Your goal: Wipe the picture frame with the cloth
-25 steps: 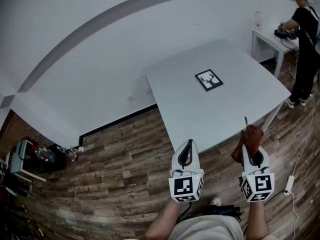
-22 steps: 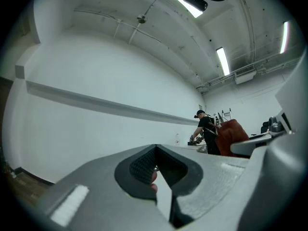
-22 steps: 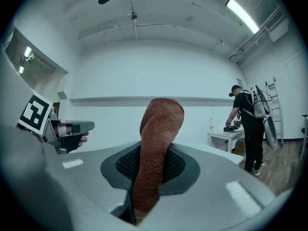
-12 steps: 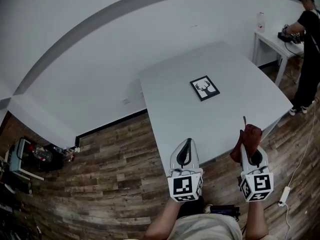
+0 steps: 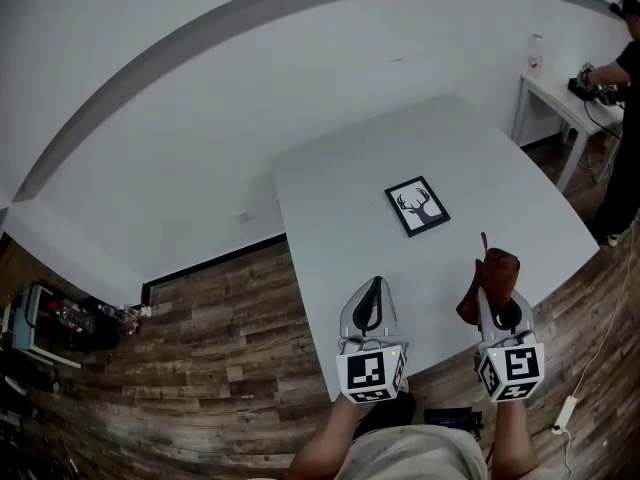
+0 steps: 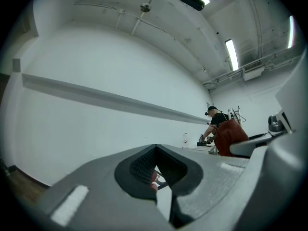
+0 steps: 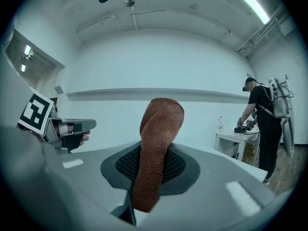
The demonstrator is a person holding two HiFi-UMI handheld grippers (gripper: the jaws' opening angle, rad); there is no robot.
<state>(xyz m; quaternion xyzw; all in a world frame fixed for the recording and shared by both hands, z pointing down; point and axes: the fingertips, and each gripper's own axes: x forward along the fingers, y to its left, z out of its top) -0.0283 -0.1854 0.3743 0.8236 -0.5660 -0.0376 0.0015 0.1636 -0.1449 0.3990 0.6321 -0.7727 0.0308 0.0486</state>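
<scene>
The brown cloth (image 5: 497, 268) is pinched between the closed jaws of the right gripper (image 5: 489, 298), with its free end standing up above them. The left gripper (image 5: 374, 290) is held with its jaws together and nothing is caught between them. Both grippers are seen by the near edge of the grey table (image 5: 330, 198), at its 6 o'clock side.

The picture frame (image 5: 417, 206), black-rimmed with a deer silhouette, is laid flat near the table's middle. It is found at about 11 o'clock from the right gripper and 1 o'clock from the left, well apart from both. The cloth is nowhere touched to the frame.

The task is judged to be at its opening. The cloth is secured, but the frame is not yet reached, steadied or wiped, so the approach and all of the wiping are left to be done.
</scene>
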